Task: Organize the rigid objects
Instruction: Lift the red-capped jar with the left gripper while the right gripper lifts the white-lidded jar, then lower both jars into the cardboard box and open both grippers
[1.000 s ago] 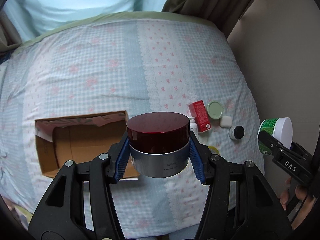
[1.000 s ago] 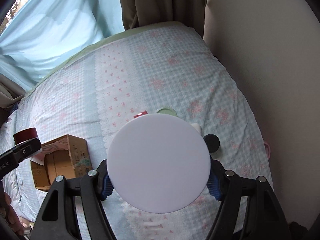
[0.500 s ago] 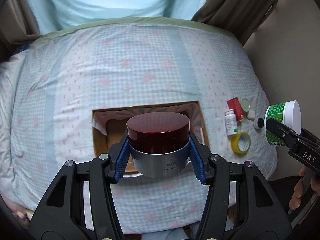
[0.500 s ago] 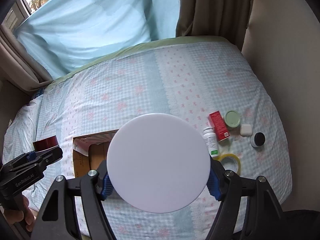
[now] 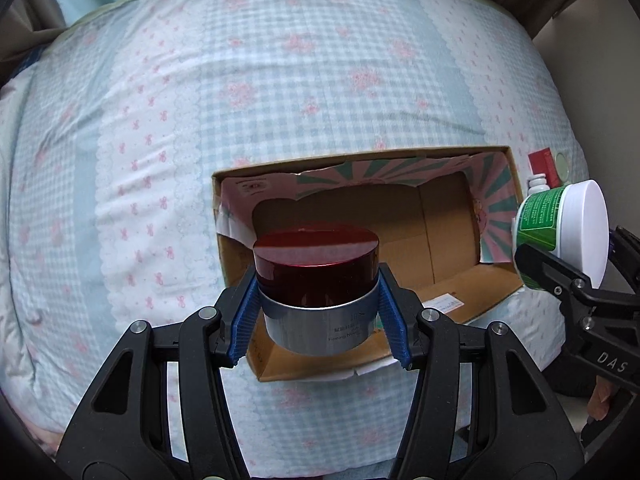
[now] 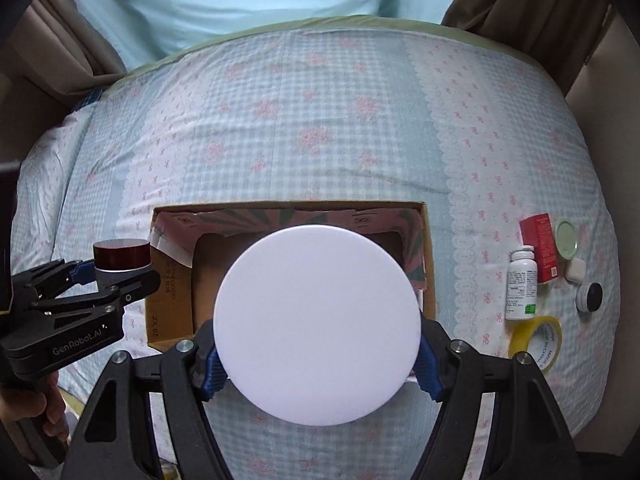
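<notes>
Progress: the box (image 5: 452, 240) on the bed (image 5: 280, 80) shows nothing inside where I can see it. My left gripper (image 5: 318, 312) is clamped on the red jar (image 5: 316, 264), held over the box's near left part. My right gripper (image 6: 316, 354) is clamped on the white tub (image 6: 316, 324) above the box.

Outstanding: both to be set down, and I judge the bottle (image 6: 522, 282), red carton (image 6: 540, 246), tape (image 6: 536, 340), green lid (image 6: 567, 238), white case (image 6: 575, 270) and small jar (image 6: 590, 296) remain beside it.

Change: half a second ago the box sat farther off; both grippers have closed in over it.
</notes>
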`<state>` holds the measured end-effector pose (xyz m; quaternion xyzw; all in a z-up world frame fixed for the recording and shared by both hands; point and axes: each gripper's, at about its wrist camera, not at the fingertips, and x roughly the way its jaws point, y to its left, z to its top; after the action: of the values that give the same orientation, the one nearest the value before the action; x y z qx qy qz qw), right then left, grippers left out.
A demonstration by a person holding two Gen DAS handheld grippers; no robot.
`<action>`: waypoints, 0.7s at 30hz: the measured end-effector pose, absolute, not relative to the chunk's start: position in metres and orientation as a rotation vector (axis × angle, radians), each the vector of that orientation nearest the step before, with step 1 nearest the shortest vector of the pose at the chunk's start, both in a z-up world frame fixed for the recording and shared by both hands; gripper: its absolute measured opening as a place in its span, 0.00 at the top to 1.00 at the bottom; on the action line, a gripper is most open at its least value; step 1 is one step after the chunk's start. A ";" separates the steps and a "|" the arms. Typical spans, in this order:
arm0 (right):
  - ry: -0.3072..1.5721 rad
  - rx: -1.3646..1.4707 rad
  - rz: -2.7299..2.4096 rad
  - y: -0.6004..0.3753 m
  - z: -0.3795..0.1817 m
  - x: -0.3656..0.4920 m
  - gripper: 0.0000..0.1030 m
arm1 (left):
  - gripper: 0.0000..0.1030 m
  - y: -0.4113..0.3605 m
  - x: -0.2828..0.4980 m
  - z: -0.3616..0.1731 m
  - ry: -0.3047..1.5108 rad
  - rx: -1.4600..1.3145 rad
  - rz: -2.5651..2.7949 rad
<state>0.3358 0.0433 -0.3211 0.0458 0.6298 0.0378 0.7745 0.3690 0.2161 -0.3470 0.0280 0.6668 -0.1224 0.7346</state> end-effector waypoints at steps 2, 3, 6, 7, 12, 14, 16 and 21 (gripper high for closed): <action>1.389 0.082 0.111 0.046 -0.345 0.341 0.33 | 0.51 0.208 0.375 -0.366 1.484 0.087 -0.275; 1.408 0.073 0.116 0.047 -0.357 0.342 0.33 | 0.51 0.204 0.378 -0.377 1.495 0.093 -0.275; 1.472 0.014 0.126 0.051 -0.391 0.343 0.33 | 0.51 0.194 0.385 -0.405 1.525 0.088 -0.277; 1.485 -0.011 0.137 0.053 -0.401 0.343 0.33 | 0.51 0.191 0.386 -0.414 1.534 0.084 -0.280; 1.501 -0.050 0.204 0.058 -0.434 0.336 0.33 | 0.51 0.185 0.390 -0.447 1.565 0.085 -0.274; 1.493 -0.054 0.208 0.058 -0.440 0.337 0.33 | 0.51 0.183 0.392 -0.453 1.563 0.094 -0.279; 1.486 -0.055 0.201 0.057 -0.446 0.340 0.33 | 0.51 0.179 0.393 -0.456 1.557 0.114 -0.291; 1.487 -0.079 0.216 0.056 -0.453 0.347 0.33 | 0.51 0.177 0.399 -0.461 1.581 0.123 -0.276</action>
<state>0.3474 0.0562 -0.4532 -0.0360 0.6752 0.0982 0.7302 0.3986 0.1767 -0.4613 0.0550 0.7079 -0.1236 0.6933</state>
